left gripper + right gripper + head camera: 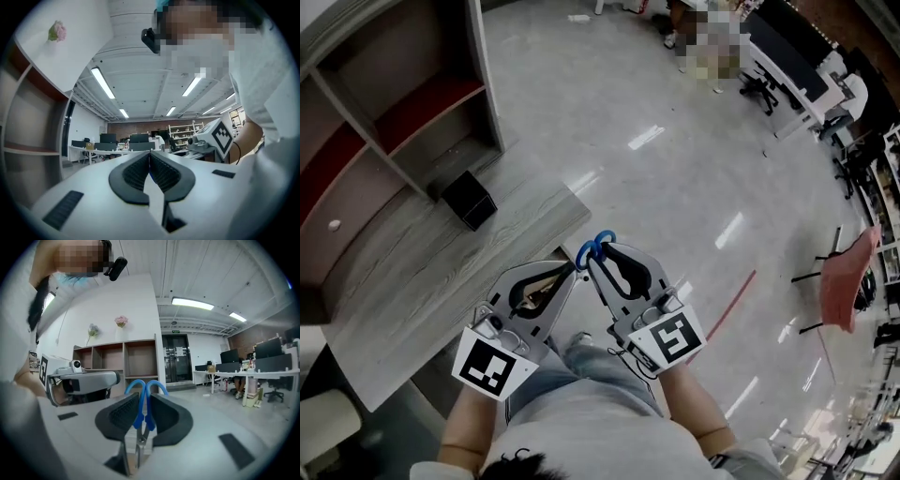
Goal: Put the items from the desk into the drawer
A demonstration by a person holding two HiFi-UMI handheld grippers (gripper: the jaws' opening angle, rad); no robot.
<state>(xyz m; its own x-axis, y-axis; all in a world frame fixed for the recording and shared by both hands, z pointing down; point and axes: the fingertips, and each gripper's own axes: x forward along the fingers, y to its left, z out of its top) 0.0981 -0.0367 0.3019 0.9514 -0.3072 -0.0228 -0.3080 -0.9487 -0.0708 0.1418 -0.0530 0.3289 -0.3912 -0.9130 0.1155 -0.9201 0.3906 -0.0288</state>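
Grey wood-grain tabletop (412, 272) at left; glossy floor (675, 187). Right tool (592, 261) clamps blue scissors (595, 247), blades mostly hidden; left tool (572, 272) closed, empty.

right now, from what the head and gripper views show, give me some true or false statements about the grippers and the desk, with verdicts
1. The right gripper is shut on a pair of scissors. True.
2. The left gripper holds a black box. False: its fingers are together with nothing between them, and the black box sits on the desk.
3. The scissors' handle loops stick out past the right gripper's fingertips. True.
4. The scissors' handles are red. False: they are blue.
5. Several items crowd the desk top. False: in the head view only the black box shows on it.
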